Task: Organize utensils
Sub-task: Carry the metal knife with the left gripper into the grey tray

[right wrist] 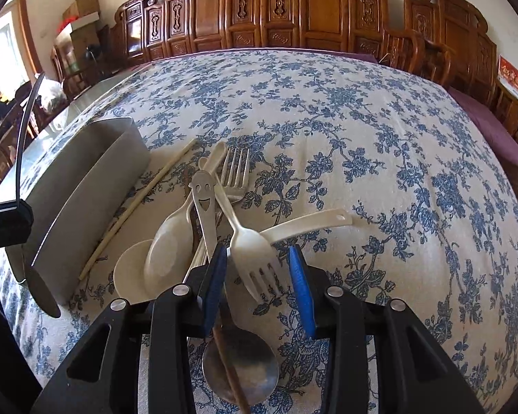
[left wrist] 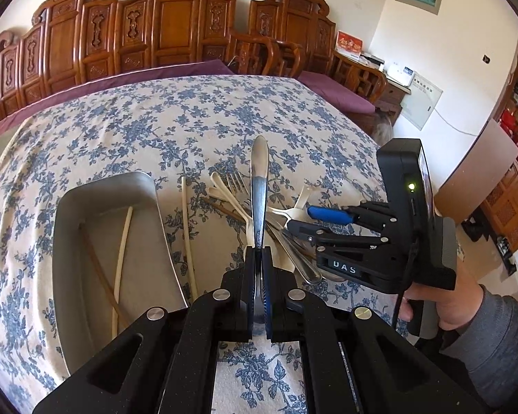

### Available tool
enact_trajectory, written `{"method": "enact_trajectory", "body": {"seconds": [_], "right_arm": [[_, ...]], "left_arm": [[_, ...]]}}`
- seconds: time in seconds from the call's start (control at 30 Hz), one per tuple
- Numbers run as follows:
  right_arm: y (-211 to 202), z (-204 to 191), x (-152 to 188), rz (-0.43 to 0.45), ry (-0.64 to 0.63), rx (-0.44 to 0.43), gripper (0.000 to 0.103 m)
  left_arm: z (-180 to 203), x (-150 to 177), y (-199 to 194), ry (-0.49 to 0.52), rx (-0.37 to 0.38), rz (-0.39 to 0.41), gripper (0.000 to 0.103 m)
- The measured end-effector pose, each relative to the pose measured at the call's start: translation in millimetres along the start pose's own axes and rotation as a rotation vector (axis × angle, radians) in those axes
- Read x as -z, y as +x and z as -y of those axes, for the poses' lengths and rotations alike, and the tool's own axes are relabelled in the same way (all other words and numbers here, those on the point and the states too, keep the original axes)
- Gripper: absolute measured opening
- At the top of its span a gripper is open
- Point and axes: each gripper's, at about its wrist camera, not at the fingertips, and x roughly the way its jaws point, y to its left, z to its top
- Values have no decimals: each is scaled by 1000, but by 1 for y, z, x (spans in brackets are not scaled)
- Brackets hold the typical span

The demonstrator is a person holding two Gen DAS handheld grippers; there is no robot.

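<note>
The left gripper [left wrist: 259, 265] is clamped on a steel utensil [left wrist: 259, 186], its jaws pressed flat against the shank, the long handle pointing straight ahead along the fingers. It is probably a spoon, though the bowl end is hidden between the pads. The tray [left wrist: 148, 186] lies just to the left of those jaws, its long side running roughly parallel to the held handle; two chopsticks [left wrist: 121, 262] already lie lengthwise in it. So the coming move looks like a short sideways carry to the left with little or no turning, then a release.

The right gripper [right wrist: 257, 283] hovers low over the pile [right wrist: 207, 214] with its jaws apart, straddling a cream plastic fork [right wrist: 250, 252] whose tines point back toward the camera and whose handle runs away up the table. Nothing is gripped there. The pile sits between the two grippers, nearer the right; the tray is nearer the left.
</note>
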Motion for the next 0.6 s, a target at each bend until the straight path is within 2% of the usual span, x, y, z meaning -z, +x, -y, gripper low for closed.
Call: {"method": "enact_trajectory", "body": {"seconds": [0.17,0.23,0.43,0.6], "right_arm": [[-8,0,1,26,-11,34,27],[-14,1,1,51,-14,63,15],[-14,15,0,42,25,103,4],[-18,24,0,57,62,123,4]], "left_arm": [[-1,0,1,-3,1,-1,3],[-2,0,1,-4,1,-2,3],[-4,0,0,-9,6,-1,3],[-6,-2,-6,-15,6,10,3]]}}
